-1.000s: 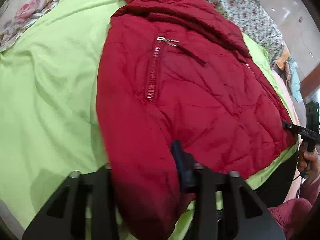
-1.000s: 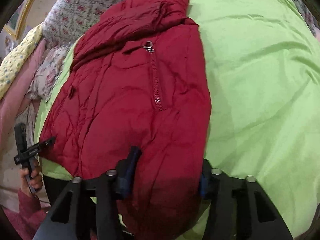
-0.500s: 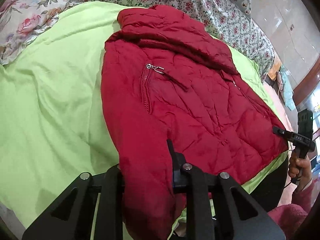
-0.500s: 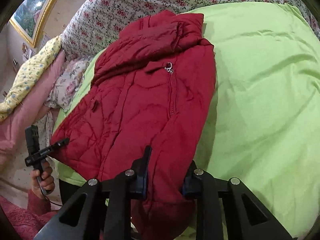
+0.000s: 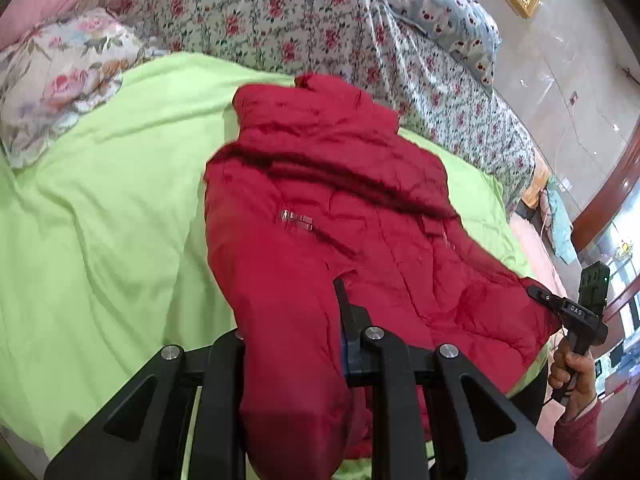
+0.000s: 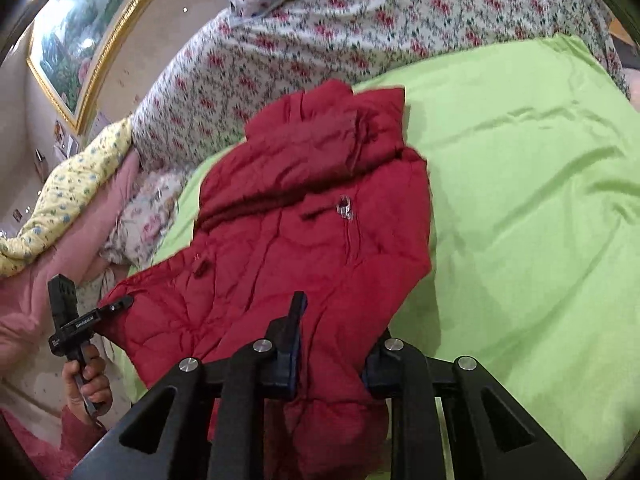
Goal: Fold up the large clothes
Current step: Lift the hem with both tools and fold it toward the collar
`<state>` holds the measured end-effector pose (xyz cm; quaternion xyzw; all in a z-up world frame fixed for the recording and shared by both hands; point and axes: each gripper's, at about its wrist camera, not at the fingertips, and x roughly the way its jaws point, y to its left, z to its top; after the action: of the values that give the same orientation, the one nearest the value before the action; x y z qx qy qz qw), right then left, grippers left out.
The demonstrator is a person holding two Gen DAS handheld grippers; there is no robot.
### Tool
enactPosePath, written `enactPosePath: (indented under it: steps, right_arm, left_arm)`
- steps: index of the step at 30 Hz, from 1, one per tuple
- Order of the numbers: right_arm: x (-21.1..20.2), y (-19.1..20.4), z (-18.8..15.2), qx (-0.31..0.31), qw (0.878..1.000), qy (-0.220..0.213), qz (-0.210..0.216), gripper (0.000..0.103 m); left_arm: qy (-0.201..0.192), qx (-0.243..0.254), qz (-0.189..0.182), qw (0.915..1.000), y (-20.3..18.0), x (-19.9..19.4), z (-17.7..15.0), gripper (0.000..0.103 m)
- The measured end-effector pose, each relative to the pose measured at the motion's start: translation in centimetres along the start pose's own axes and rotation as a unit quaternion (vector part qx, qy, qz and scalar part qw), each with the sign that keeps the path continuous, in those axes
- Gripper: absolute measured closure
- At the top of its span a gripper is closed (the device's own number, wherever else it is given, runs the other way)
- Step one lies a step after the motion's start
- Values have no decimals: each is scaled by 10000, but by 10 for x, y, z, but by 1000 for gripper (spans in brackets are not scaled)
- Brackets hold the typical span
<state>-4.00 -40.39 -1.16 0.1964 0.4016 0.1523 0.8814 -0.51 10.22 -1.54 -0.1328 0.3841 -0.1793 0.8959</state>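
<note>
A red puffer jacket (image 5: 340,232) lies on a lime green sheet (image 5: 100,220), collar at the far end; it also shows in the right wrist view (image 6: 304,240). My left gripper (image 5: 292,340) is shut on the jacket's near hem and holds it lifted off the bed. My right gripper (image 6: 332,344) is shut on the hem at the other corner, also lifted. Each gripper shows in the other's view, my right gripper (image 5: 576,312) at the far right and my left gripper (image 6: 80,320) at the far left, both at the jacket's edge. A silver zipper pull (image 6: 345,207) lies mid-chest.
A floral quilt (image 5: 280,20) and pillows (image 5: 52,80) are heaped at the bed's far end. A gold-framed picture (image 6: 84,44) hangs on the wall. The green sheet (image 6: 540,200) stretches wide beside the jacket. The bed's near edge runs below my grippers.
Both grippers have closed on the jacket's hem and risen and pulled back with it. The jacket now looks farther off and its lower part is lifted from the sheet.
</note>
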Motion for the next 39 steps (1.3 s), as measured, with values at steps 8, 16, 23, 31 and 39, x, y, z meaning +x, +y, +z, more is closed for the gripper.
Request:
enactPosePath:
  steps: [8,16,23,31,39]
  right_arm:
    - [-4,8,30,-192,9981,-559,-171,84]
    - [7,18,73,-289,9961,-825,-111,84]
    - [22,19,112,-122,9925,-1200,-176,84]
    - [58,14,152,-4,9903,-1359,-285,84]
    - [98,0,185,149,9896,-1327,-527,84]
  left_arm:
    - [-343,-102,20,9994,-5,3,34,85]
    - [-619,-158,133,9979,-19,17,76,85]
    - [-775,-246,285,9963,-21,34,113,85]
    - [-810,-256,555,9948,-16,71,144,85]
    - [-720,-375,812,9934,0,113,177,85]
